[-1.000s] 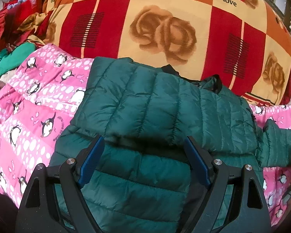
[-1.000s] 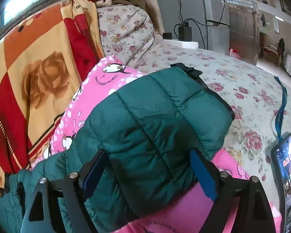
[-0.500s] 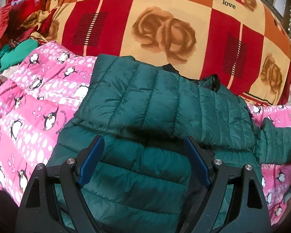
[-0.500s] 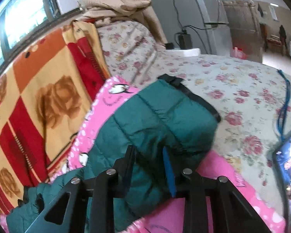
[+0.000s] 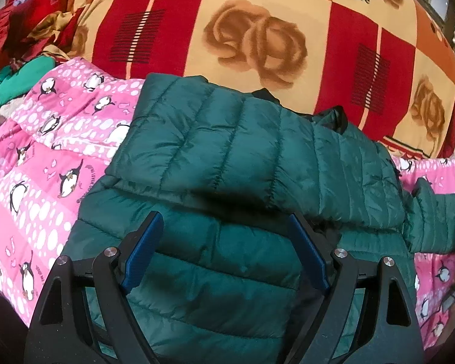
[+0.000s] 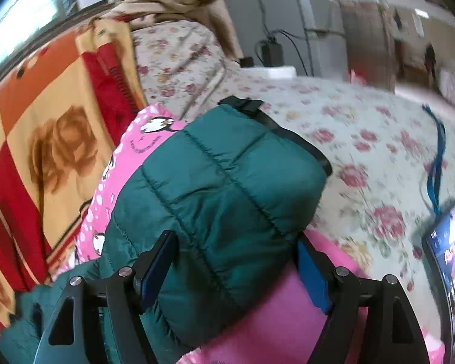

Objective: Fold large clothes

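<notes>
Green jacket (image 5: 215,157) between spread claws (image 5: 224,251)

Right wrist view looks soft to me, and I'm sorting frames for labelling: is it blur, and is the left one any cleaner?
Right wrist view: motion-smeared, worst on the floral bedsheet and phone; the green puffer jacket's sleeve stays readable. Left wrist view: sharp, quilting on the jacket crisp, a dark shadow under its folded edge; fisheye bends the rose blanket.
</notes>
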A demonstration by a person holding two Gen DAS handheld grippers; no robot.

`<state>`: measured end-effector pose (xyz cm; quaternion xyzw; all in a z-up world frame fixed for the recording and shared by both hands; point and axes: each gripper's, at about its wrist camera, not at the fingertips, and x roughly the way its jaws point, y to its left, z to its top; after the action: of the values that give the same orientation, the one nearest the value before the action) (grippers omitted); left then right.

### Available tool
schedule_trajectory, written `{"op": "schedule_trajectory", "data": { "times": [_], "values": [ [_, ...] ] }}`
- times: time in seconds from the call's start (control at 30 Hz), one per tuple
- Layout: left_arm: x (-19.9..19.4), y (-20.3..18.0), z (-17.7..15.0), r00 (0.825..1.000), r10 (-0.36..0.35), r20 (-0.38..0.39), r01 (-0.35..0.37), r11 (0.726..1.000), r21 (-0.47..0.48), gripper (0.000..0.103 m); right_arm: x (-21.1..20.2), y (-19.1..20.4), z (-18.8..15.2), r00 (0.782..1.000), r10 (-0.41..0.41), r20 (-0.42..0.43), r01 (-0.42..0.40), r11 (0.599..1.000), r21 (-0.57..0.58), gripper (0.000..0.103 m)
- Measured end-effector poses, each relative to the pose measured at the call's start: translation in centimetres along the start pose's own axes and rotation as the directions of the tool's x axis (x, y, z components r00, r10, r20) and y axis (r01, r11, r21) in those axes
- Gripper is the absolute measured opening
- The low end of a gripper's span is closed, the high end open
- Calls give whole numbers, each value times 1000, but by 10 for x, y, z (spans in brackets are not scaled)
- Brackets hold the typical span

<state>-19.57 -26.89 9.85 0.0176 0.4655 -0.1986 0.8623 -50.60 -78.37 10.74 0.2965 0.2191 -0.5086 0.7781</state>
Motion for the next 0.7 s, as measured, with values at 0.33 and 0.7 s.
{"op": "schedule_trajectory", "data": {
  "times": [0.33,0.7],
  "values": [
    [2,6,-4,1000,-9,-5,9,1000,-10,84,-15,24,-1,978,202,44,-200,979,-41,22],
    [-12,20,3,999,-21,31,23,998,-58,84,-47,96,-28,860,510,-5,-505,850,-148,18]
  ]
}}
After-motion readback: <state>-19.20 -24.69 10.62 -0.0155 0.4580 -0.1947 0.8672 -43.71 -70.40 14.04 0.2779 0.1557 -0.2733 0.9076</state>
